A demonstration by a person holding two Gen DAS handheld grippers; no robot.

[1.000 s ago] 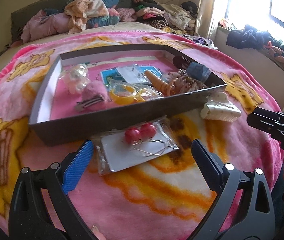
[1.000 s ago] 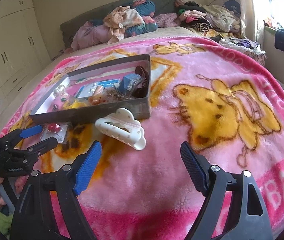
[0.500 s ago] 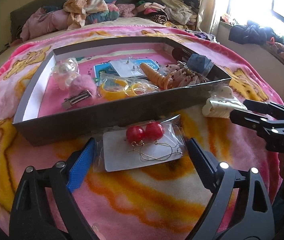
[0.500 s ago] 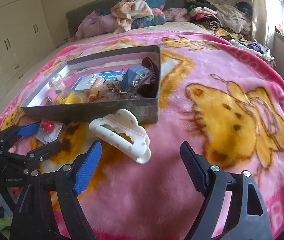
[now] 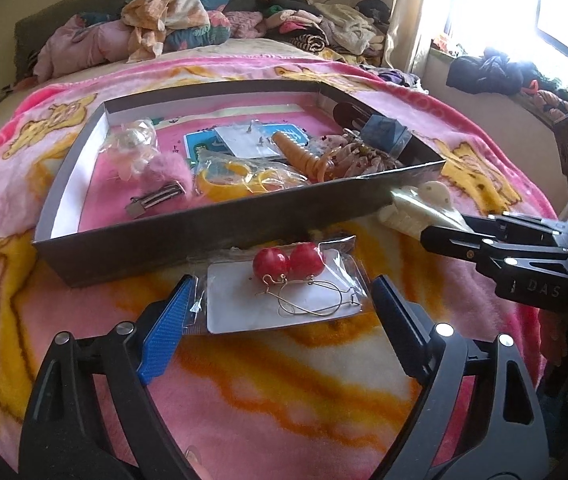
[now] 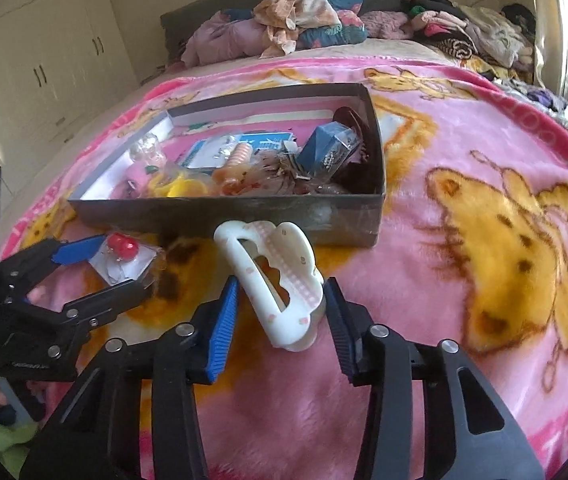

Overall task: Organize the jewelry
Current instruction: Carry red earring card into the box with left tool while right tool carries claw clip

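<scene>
Right gripper (image 6: 282, 312) just closing around white hair clip (image 6: 274, 280), long axis running forward between 2 fingers; contact unclear.

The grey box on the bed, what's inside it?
The grey cardboard box holds a fluffy pink hair clip, yellow bangles in plastic, an orange ridged piece, a small blue box and a dark hair claw. Whatever lies beneath that pile is covered.

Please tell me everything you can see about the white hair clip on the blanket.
The white hair clip is a plastic claw clip with scalloped edges, small pink marks and an open cutout. It lies tilted on the pink blanket, just in front of the grey box. The right gripper has just been closing around it, its pads at both sides.
</scene>
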